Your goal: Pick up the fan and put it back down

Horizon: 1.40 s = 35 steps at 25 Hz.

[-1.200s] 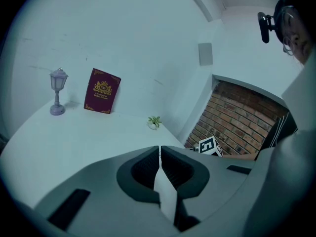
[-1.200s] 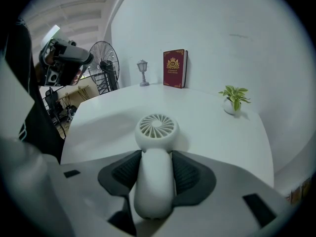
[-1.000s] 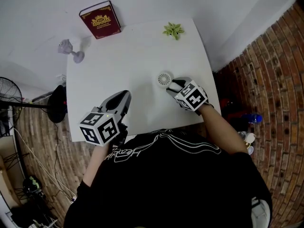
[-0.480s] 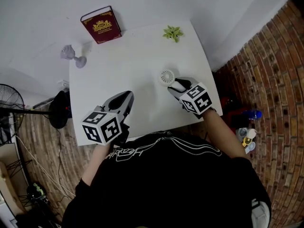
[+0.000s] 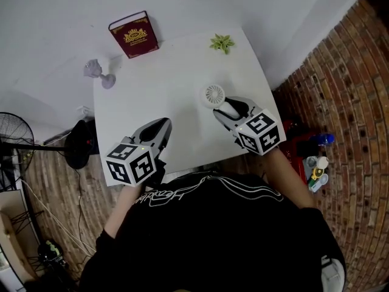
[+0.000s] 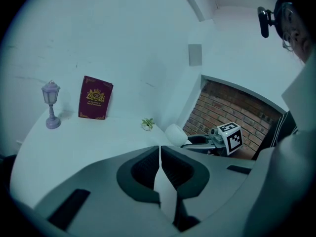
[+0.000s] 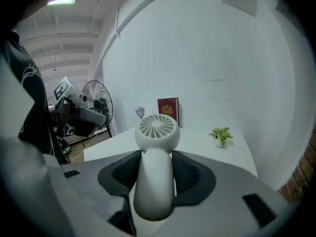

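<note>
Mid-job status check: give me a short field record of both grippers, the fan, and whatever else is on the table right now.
right gripper: shut on the handle of the small white handheld fan
fan: head sticks out past the jaws; appears held clear of the white tabletop
left gripper: jaws together, nothing between them
far edge: dark red book upright by the wall, lilac lantern ornament, small green plant

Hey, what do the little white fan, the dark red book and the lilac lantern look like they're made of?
Small white handheld fan: probably matte moulded plastic, given its smooth rounded body and slotted grille. Dark red book: likely a leatherette or cloth hardcover with gold-printed ornament. Lilac lantern figurine: plastic or painted resin by its uniform pale colour; too small to be sure.
</note>
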Motion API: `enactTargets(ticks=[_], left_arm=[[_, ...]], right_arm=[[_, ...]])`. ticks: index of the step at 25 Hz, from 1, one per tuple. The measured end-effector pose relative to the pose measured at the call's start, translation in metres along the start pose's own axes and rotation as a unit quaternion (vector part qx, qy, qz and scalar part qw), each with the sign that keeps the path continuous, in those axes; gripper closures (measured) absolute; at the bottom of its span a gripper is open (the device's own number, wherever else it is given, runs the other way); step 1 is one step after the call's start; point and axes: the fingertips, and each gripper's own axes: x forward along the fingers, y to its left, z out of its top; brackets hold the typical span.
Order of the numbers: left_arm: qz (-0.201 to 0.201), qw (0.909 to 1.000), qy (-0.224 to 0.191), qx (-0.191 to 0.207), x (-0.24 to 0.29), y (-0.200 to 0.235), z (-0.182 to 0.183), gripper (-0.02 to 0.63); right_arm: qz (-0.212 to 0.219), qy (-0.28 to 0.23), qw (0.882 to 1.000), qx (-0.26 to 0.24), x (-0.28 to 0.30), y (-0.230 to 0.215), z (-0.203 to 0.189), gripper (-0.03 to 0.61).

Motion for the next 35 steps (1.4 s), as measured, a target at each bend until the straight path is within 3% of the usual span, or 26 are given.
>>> enactTargets(ticks=[8,16,35], left_arm=[[-0.011,0.9999,-0.011,0.001,-0.02,-0.002,-0.007,0.575],[-0.021,0.9996,-0.019,-0.001,-0.033,-0.005,-0.016,0.575],[-0.011,0.9996,-0.024,-0.003,-0.04,-0.005,-0.015,0.575]], right_arm=[[0.008,-0.053,0.999,0.002,-0.031,0.044,0.028,0.385],[0.012,-0.07,0.998,0.002,-0.049,0.072,0.031,0.385],[0.019,-0.07,0.997,-0.002,-0.045,0.073,0.034,0.385]])
